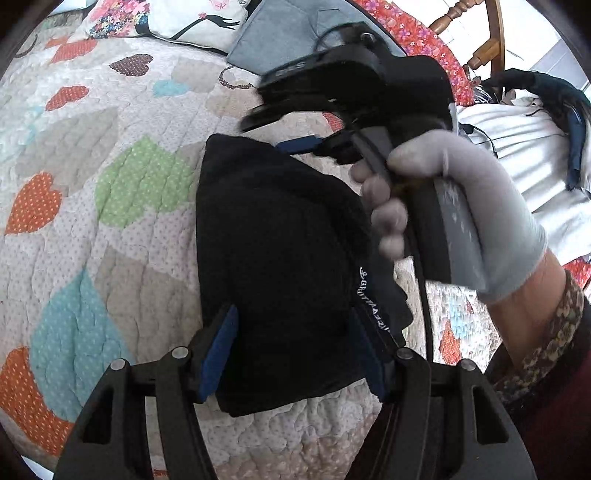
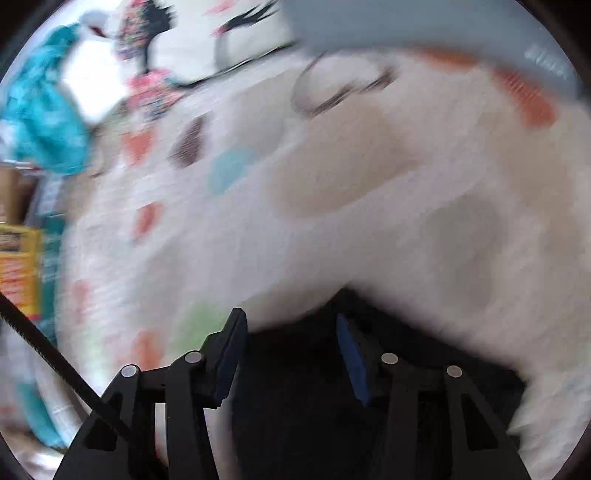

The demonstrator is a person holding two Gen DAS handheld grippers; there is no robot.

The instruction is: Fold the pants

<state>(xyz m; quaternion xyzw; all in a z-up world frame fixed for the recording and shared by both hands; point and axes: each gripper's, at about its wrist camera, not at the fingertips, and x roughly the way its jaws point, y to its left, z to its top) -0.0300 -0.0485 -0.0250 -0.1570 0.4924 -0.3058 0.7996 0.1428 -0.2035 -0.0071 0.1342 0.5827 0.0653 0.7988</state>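
Note:
Black folded pants (image 1: 280, 236) lie on a heart-patterned quilt (image 1: 110, 184), with white lettering along their right edge. In the left wrist view my left gripper (image 1: 293, 312) stands over their near end, jaws apart, with the dark cloth showing between the blue pads (image 1: 218, 354). A gloved hand (image 1: 461, 192) holds my right gripper (image 1: 310, 146) at the pants' far edge; it is blurred there. The blurred right wrist view shows the right gripper (image 2: 290, 317) open, with the pants (image 2: 295, 387) under and between its fingers and nothing pinched.
A printed pillow (image 1: 177, 18) and a grey folded item (image 1: 295, 33) lie at the far end of the bed. A wooden chair (image 1: 480, 37) stands at the back right. Off the bed's left side are a teal cloth (image 2: 44, 122) and a yellow box (image 2: 18, 266).

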